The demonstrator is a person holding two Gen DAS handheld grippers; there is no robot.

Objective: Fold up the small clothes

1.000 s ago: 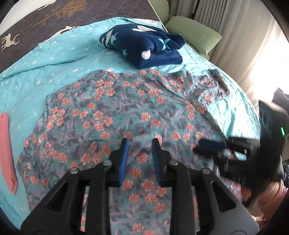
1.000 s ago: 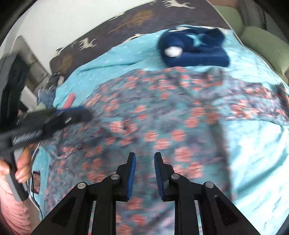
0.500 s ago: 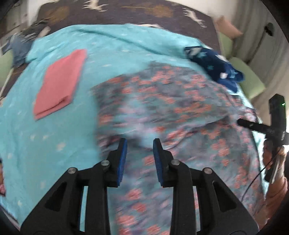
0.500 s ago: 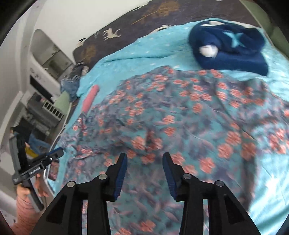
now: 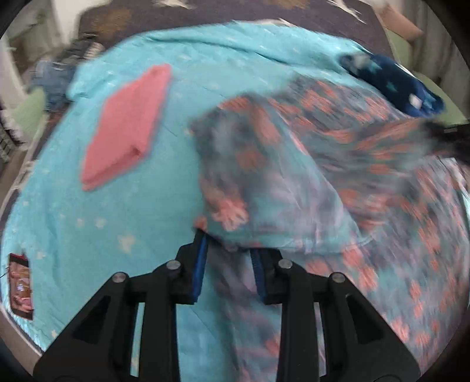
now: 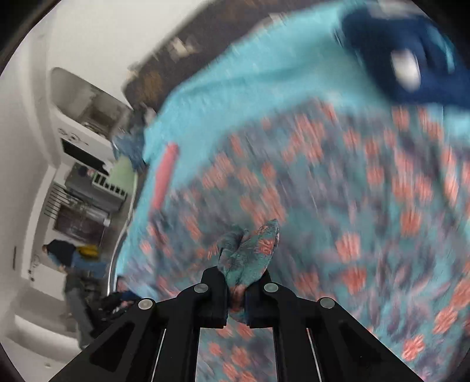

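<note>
Bedspread (image 5: 123, 182), turquoise with small pale stars, covers the bed and carries everything listed below.

Floral garment (image 5: 337, 164) — teal-grey cloth printed with coral flowers, spread over the right half of the bedspread, heavily blurred in both views. Its near-left edge is raised off the bedspread and bunched above the left gripper (image 5: 228, 267). The blue-padded fingers (image 5: 199, 270) stand apart with cloth lying between them; the pads do not visibly press on it, so the jaws read as released rather than clenched.

Right gripper (image 6: 236, 293), black fingers drawn close together, grasps a wad of the same floral garment (image 6: 249, 252). The pinched fold pokes up above the fingertips, sharp in focus while the rest of the cloth behind it smears.

Pink folded cloth (image 5: 126, 126) lies flat on the bedspread to the left of the floral garment, well apart from it; in the right wrist view it shows only as a thin pink strip (image 6: 164, 176) near the bed's far-left edge.

Navy fleece item with pale stars and a white patch (image 5: 393, 82) sits at the far right of the bed, just beyond the floral garment's far edge; also seen top right in the right wrist view (image 6: 411, 58).

Dark patterned headboard fabric (image 5: 235, 11) runs behind the bedspread.

Person in dark top (image 6: 73, 282) stands at the room's edge, left of the bed — small and distorted.
</note>
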